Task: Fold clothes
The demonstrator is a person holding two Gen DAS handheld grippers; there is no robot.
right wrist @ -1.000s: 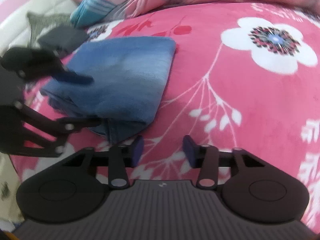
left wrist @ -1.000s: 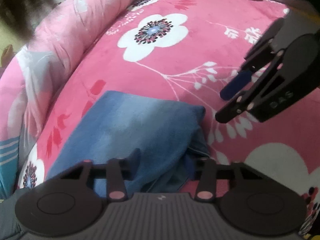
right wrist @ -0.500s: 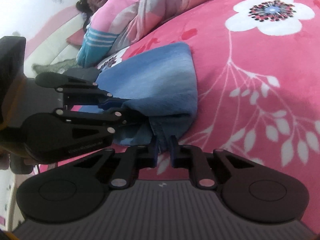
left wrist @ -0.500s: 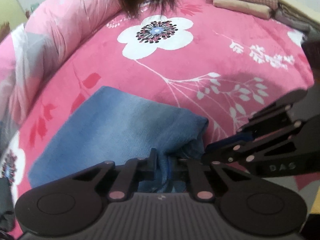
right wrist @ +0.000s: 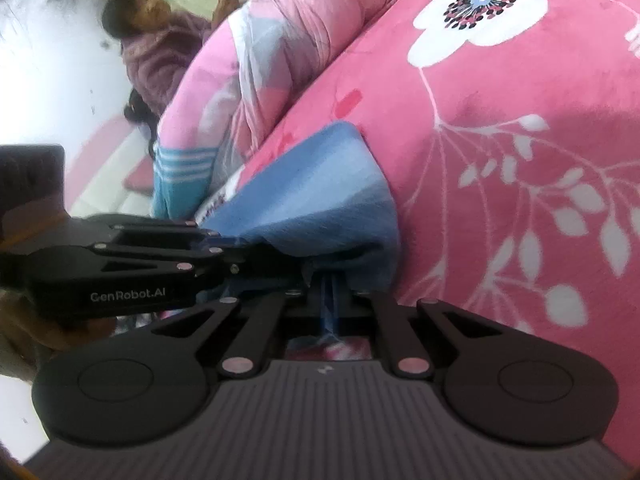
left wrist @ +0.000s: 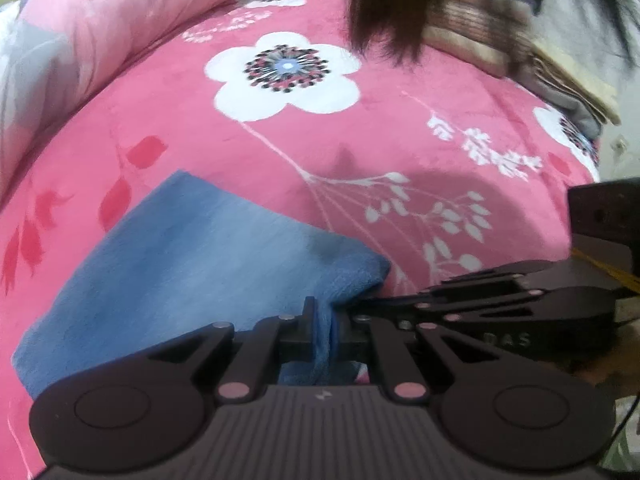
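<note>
A pink bed blanket (left wrist: 400, 140) w/ big white flowers fills most of both views. Along its far edge lies a rolled pale-pink quilt (left wrist: 120, 32) (grey and teal-striped patches on it in the right wrist view). At the top right of the left wrist view there's a stack of folded clothes (left wrist: 520, 48) in beige and grey, blurred, w/ a lock of dark hair (left wrist: 388, 4) hanging in front of it.

The folded blue cloth (left wrist: 192, 264) lies on the blanket, near the quilt side; its near corner is bunched and lifted off the blanket.

Left gripper (left wrist: 323, 322): jaws together, clamped on that bunched blue edge, fabric pinched between the pads. Right gripper (right wrist: 329, 292): also clamped on the blue cloth, a thin fold of it squeezed between the fingers. The two grippers sit just beside each other at the same corner; each one shows in the other's view, approx. side-on.
</note>
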